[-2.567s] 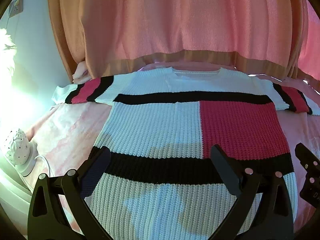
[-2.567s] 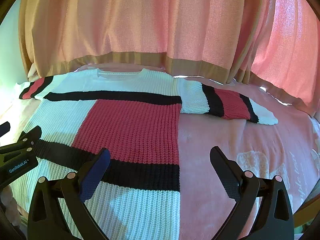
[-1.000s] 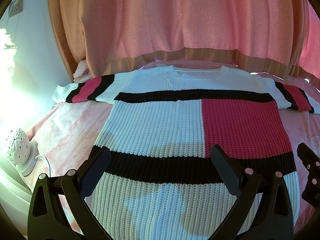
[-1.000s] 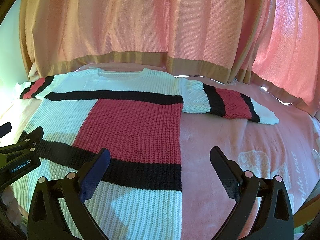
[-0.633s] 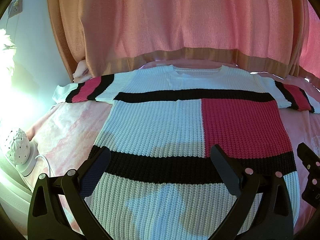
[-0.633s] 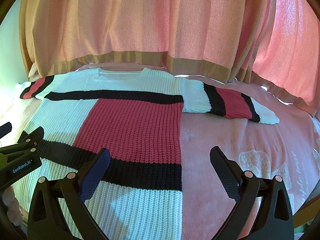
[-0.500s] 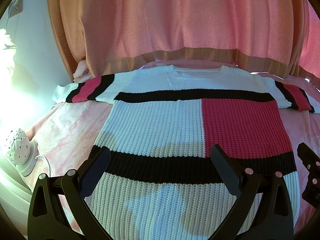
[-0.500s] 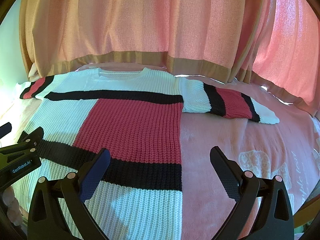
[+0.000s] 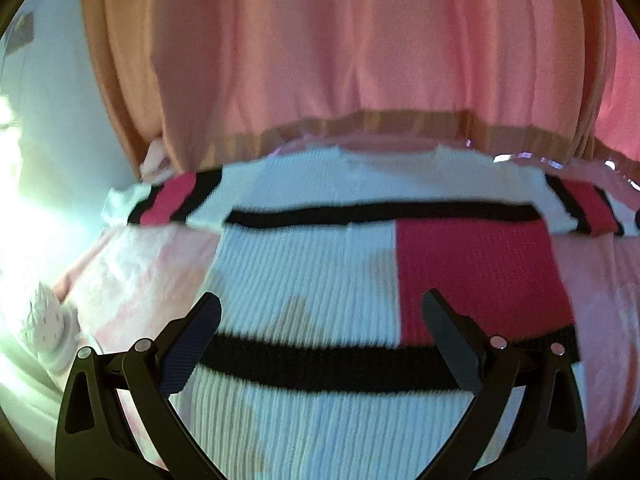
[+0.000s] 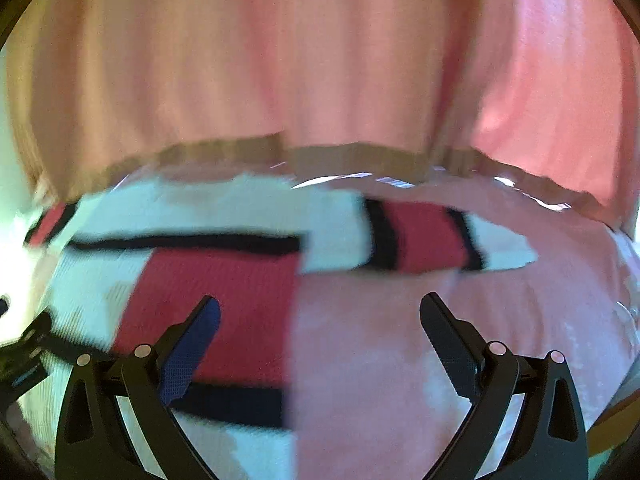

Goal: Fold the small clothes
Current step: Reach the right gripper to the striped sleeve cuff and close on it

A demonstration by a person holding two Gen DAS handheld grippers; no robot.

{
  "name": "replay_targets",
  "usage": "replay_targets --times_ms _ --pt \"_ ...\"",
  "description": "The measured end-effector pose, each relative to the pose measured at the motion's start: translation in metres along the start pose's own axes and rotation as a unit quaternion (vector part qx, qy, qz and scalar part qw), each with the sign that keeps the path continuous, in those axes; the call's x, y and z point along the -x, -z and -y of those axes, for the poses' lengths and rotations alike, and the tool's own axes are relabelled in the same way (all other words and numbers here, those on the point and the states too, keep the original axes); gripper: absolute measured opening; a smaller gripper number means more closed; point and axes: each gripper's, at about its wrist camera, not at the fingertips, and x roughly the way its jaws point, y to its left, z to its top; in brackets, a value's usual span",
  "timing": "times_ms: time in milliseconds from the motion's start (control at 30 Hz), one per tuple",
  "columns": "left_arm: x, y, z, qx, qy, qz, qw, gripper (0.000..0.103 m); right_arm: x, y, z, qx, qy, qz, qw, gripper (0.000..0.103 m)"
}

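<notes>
Sweater flat (unfolded) beneath both open tools.

Left gripper jaws wide apart, holding nothing. Right gripper same, wide apart, nothing between fingers.

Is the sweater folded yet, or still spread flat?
Spread flat. The sweater lies face up on the pink bedcover, both sleeves stretched outward, no fold visible.
</notes>
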Motion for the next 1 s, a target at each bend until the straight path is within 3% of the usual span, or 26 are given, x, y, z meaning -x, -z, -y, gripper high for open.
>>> replay_targets --times_ms 100,267,567,800,867,900,933,1000 --pt "-0.002 -0.021 0.011 -0.003 0.017 0.009 0.9998 0.098 -0.037 -0.028 0.078 -0.056 0.048 -0.028 0.997 0.098" --pt "-0.020 -0.029 0.037 -0.011 0.015 0.021 0.9996 0.098 -0.113 -0.031 0.174 -0.079 0.159 -0.069 0.982 0.097" --pt "-0.058 -0.021 0.071 -0.037 0.025 -0.024 0.9987 0.098 -0.194 -0.022 0.254 -0.121 0.186 -0.097 0.970 0.091" --pt "-0.077 -0.018 0.088 -0.050 0.019 -0.040 0.9978 0.098 -0.228 -0.014 0.260 -0.134 0.132 -0.111 0.976 0.060" --pt "-0.079 -0.019 0.091 -0.050 0.020 -0.042 0.9977 0.098 -0.229 -0.014 0.261 -0.148 0.115 -0.105 0.977 0.046" --pt "-0.080 -0.019 0.093 -0.050 0.021 -0.042 0.9976 0.098 -0.229 -0.016 0.262 -0.153 0.107 -0.101 0.977 0.026" --pt "-0.080 -0.020 0.095 -0.051 0.022 -0.041 0.9976 0.098 -0.227 -0.018 0.263 -0.156 0.098 -0.098 0.978 0.014" --pt "-0.080 -0.021 0.096 -0.052 0.023 -0.040 0.9976 0.098 -0.219 -0.024 0.264 -0.171 0.079 -0.087 0.978 0.011"
